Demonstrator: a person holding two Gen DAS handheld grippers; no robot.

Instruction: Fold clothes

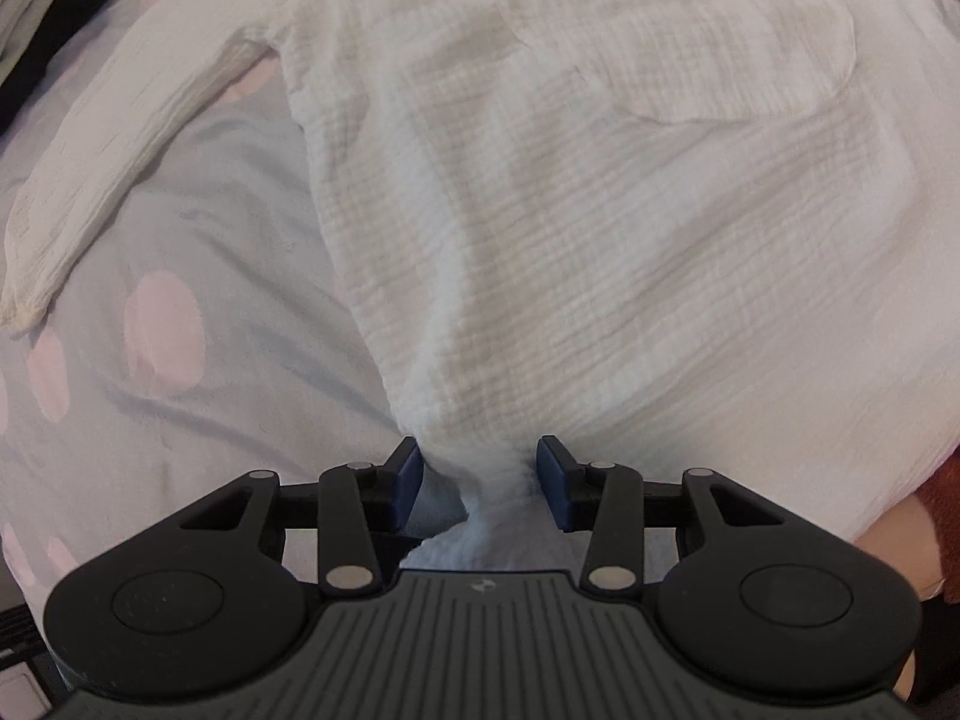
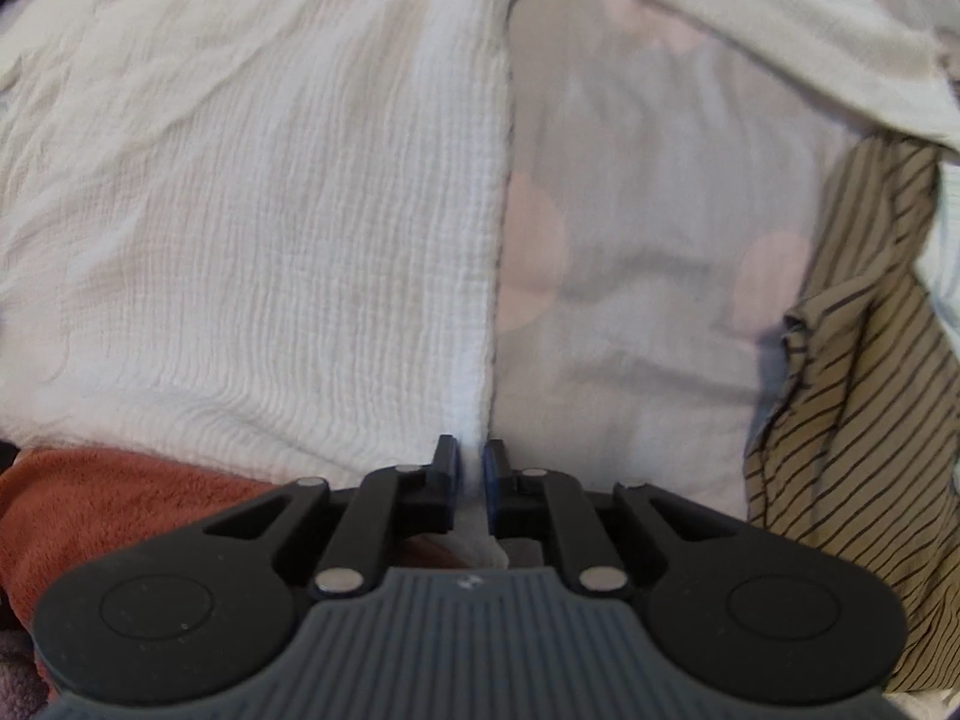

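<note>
Both grippers point down at a white crinkle-gauze shirt [image 1: 540, 210] spread on a bed. Left gripper [image 1: 479, 483]: its blue pads [image 1: 408, 483] stand apart with a gathered, twisted bunch of the shirt's hem rising between them; the cloth brushes the inner faces, but whether the pads actually press it cannot be told. Right gripper [image 2: 472, 480]: jaws drawn nearly together, pinching the thick white edge band of the shirt, which runs straight away from the fingertips up the picture.

The fabric is off-white, ribbed with fine wavy crinkles, slightly rumpled, lying mostly flat. In the left wrist view one long sleeve [image 1: 120, 180] stretches out to the left, its cuff at the far left, and a folded-over flap lies at upper right.

Under the shirt is a pale grey bedsheet [image 2: 648, 210] with big pink dots. Beside it lie an olive striped garment [image 2: 858, 390] at right and a rust-orange fleece [image 2: 102, 498] at lower left of the right wrist view
</note>
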